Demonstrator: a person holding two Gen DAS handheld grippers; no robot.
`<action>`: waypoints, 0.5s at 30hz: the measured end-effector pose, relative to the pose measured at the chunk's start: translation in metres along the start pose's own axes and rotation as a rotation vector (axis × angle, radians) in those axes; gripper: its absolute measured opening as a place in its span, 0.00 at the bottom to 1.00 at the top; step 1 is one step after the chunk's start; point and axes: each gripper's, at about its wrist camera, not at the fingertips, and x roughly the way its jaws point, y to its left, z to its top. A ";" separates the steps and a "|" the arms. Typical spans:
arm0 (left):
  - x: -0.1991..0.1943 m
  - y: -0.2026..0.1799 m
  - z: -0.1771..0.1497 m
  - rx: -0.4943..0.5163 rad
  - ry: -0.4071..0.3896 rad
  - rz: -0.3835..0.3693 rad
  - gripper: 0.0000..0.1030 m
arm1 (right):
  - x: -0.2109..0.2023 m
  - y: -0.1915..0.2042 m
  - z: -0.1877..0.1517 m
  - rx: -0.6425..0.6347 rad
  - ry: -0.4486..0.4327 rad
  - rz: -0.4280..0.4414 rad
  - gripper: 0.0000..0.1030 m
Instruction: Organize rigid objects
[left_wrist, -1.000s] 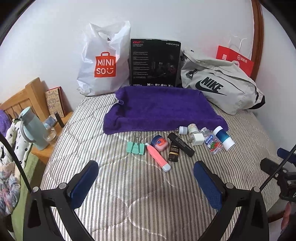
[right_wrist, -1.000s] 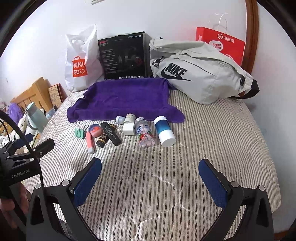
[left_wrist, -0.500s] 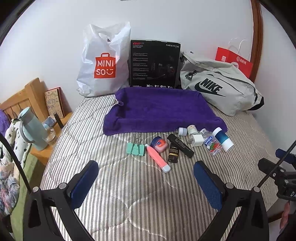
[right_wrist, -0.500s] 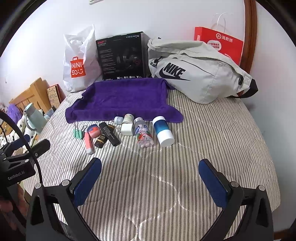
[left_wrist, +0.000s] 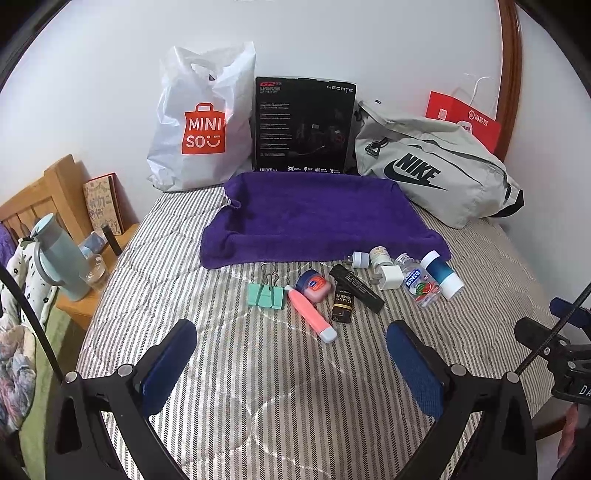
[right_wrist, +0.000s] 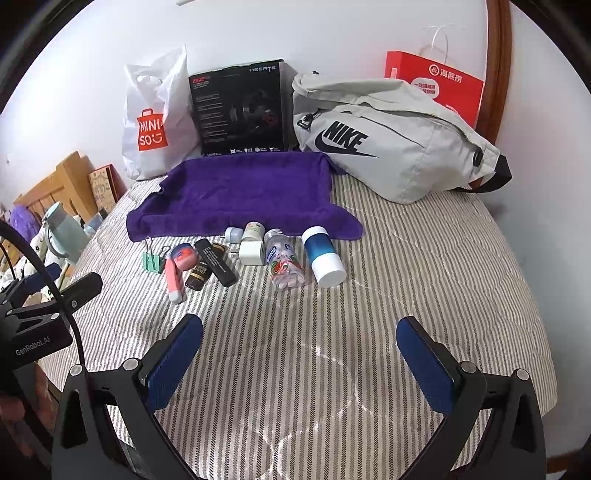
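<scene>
We've got the small items in a row on the striped bed (left_wrist: 258, 369), just in front of the purple towel (left_wrist: 317, 218): green binder clip (left_wrist: 266, 294), pink tube (left_wrist: 309, 314), Vaseline jar (left_wrist: 314, 287), black lighter (left_wrist: 356, 288), white charger (left_wrist: 390, 277), candy bottle (left_wrist: 421, 285), blue-white container (right_wrist: 323, 256). Our left tongs (left_wrist: 291, 369) and right tongs (right_wrist: 299, 363) hover released, holding nothing, near the row

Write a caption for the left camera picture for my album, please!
Open left gripper hovers over a striped bed, facing small items lined before a purple towel.
</scene>
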 end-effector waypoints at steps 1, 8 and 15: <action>0.000 0.000 0.000 0.002 -0.001 0.001 1.00 | 0.000 -0.001 0.000 0.003 -0.001 0.005 1.00; 0.001 0.001 0.001 -0.001 0.002 0.003 1.00 | 0.001 -0.002 0.001 0.004 0.002 -0.001 1.00; 0.003 -0.002 0.001 0.015 0.007 0.009 1.00 | 0.002 -0.004 0.002 0.007 0.006 -0.003 1.00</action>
